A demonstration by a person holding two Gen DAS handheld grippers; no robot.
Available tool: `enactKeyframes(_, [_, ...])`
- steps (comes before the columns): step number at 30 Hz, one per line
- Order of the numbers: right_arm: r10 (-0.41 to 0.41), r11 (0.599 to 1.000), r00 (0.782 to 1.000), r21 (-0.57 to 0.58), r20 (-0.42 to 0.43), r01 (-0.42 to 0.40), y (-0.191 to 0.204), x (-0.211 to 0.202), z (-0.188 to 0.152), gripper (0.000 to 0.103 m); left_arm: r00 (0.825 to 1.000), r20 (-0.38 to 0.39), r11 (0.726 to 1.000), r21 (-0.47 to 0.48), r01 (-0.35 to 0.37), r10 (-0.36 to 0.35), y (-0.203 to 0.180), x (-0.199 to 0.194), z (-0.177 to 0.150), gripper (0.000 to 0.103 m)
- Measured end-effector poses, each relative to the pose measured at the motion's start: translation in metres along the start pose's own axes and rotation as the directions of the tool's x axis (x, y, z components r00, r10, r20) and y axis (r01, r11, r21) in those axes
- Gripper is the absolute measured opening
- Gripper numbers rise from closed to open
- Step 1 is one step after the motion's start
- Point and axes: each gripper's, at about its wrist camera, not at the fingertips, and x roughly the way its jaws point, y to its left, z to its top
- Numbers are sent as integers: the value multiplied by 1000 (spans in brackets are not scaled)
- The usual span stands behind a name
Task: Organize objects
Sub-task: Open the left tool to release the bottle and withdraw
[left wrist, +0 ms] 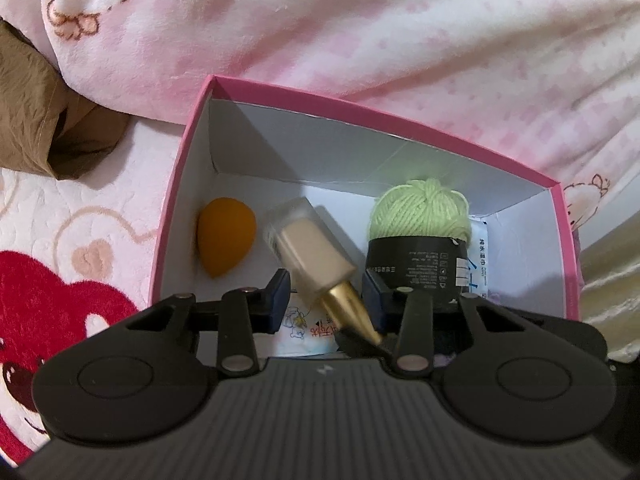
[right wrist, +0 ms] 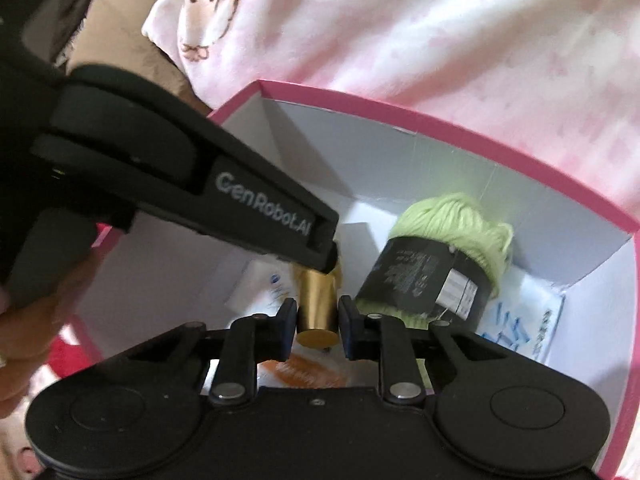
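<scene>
Right gripper [right wrist: 318,322] pinches the gold cap of a foundation bottle [right wrist: 318,308] over the pink box [right wrist: 460,130], while the left gripper [left wrist: 326,300] stands spread around the same bottle, its pads clear. From the left wrist view the bottle's [left wrist: 316,250] long axis slants from the gold cap toward the orange sponge [left wrist: 226,236]. Bare floor lies between the sponge and the green yarn ball [left wrist: 420,210], likely room enough to lay it down.
</scene>
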Motion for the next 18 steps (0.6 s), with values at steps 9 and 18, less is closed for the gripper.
enactKeyframes(9, [-4,998,998,56,-60,7,-8,11,9,24,999,27,999,12,-34,34,-4,-10,1,42])
enactKeyframes(18, [49,995,998,82,25,-51,-17,-47,-19,36,994,60,993,70,-97,93,-20,-44,-11,62])
